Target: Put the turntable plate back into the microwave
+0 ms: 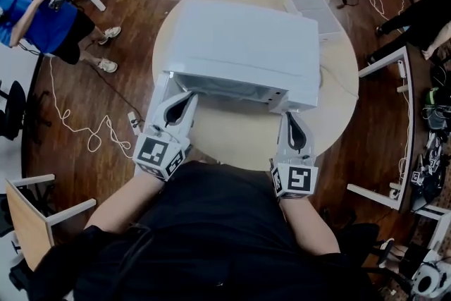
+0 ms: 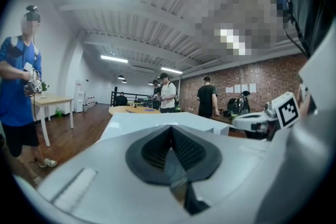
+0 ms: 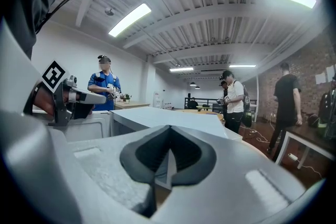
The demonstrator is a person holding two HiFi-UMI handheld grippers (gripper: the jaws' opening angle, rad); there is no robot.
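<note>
A white microwave [image 1: 246, 46] stands on the round wooden table [image 1: 338, 109], with its door [image 1: 158, 99] swung open to the left and its dark opening [image 1: 232, 89] facing me. No turntable plate shows in any view. My left gripper [image 1: 187, 99] is at the left end of the opening, near the door, jaws together and empty. At the opening's right corner my right gripper [image 1: 290, 118] is shut too, with nothing in it. The left gripper view shows shut jaws [image 2: 170, 129] below the microwave's top [image 2: 157, 119]. In the right gripper view the jaws [image 3: 168, 129] also meet.
A white tray [image 1: 317, 10] sits on the table behind the microwave at the right. A person in blue [image 1: 42, 10] stands at the far left, others at the back. A white cable [image 1: 77, 130] lies on the wood floor, with tables and chairs around.
</note>
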